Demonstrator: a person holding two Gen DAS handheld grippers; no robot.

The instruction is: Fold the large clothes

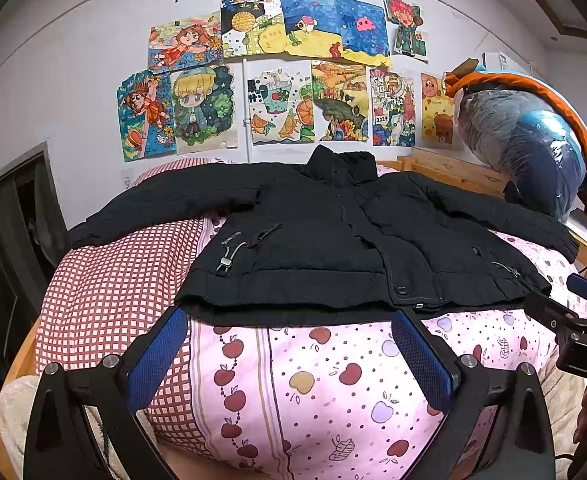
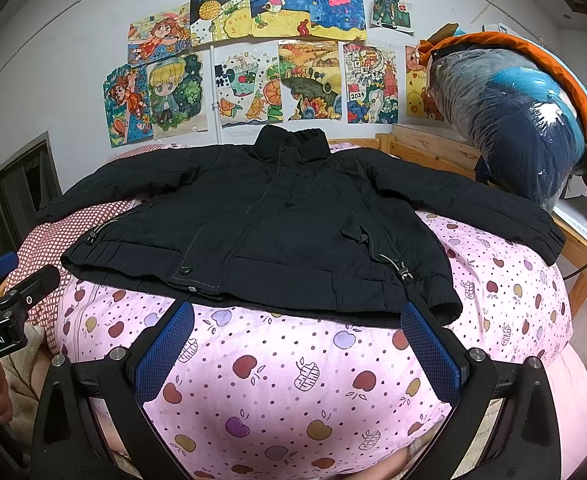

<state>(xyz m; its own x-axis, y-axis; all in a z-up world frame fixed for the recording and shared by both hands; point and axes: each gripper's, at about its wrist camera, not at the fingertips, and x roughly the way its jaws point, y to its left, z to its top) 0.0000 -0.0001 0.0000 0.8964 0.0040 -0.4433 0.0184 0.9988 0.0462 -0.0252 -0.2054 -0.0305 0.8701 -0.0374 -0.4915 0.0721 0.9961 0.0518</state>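
Note:
A black padded jacket (image 1: 317, 236) lies flat and face up on the bed, sleeves spread to both sides, collar toward the wall. It also shows in the right wrist view (image 2: 277, 220). My left gripper (image 1: 289, 316) is open and empty, its blue pads just short of the jacket's bottom hem, toward the hem's left part. My right gripper (image 2: 297, 312) is open and empty at the hem's right part. The right gripper's body shows at the edge of the left wrist view (image 1: 573, 320), and the left gripper's body at the edge of the right wrist view (image 2: 9, 296).
The bed has a pink apple-print quilt (image 1: 333, 380) and a red checked cover (image 1: 105, 292) on the left. A plastic-wrapped bundle with orange cloth (image 1: 533, 140) sits at the right on a wooden frame (image 1: 453, 172). Drawings (image 1: 285, 80) cover the wall behind.

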